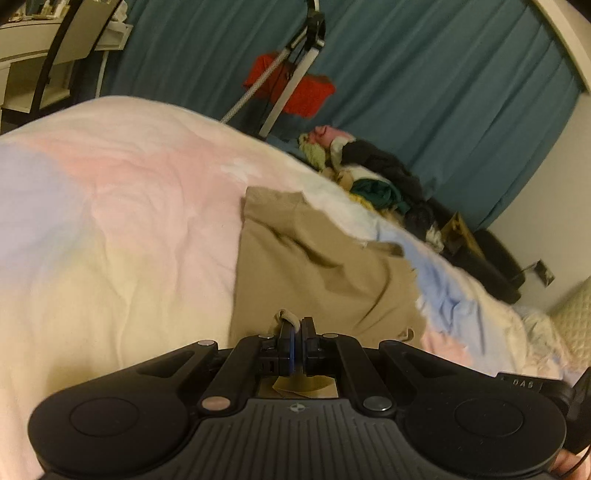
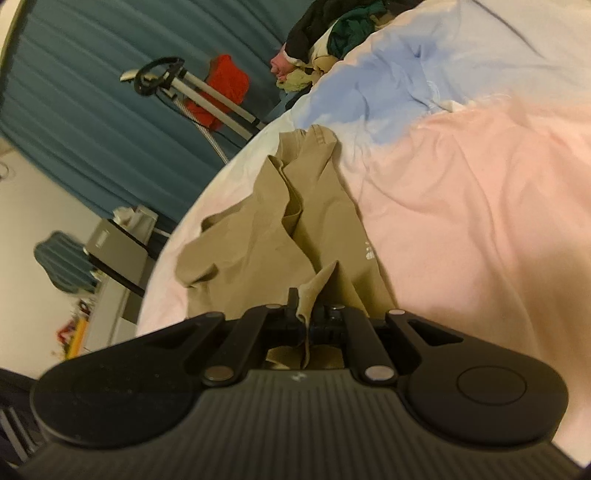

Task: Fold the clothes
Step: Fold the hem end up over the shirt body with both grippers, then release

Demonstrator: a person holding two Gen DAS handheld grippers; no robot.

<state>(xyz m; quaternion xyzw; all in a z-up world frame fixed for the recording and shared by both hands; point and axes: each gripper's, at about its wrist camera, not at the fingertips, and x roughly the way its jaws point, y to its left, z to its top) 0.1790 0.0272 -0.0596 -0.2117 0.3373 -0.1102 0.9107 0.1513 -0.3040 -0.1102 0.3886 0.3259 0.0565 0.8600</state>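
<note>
A khaki garment (image 1: 314,266) lies wrinkled on a pastel pink, blue and cream bedspread (image 1: 122,221). My left gripper (image 1: 297,328) is shut on the garment's near edge, with a fold of cloth poking out between the fingers. In the right wrist view the same khaki garment (image 2: 273,229) stretches away from me over the bedspread (image 2: 480,192). My right gripper (image 2: 308,314) is shut on another edge of it, and cloth hangs down through the jaws.
A pile of mixed clothes (image 1: 373,177) sits at the far edge of the bed, also in the right wrist view (image 2: 332,33). A teal curtain (image 1: 443,74), a stand with a hose (image 1: 295,74) and red cloth (image 1: 306,92) are behind.
</note>
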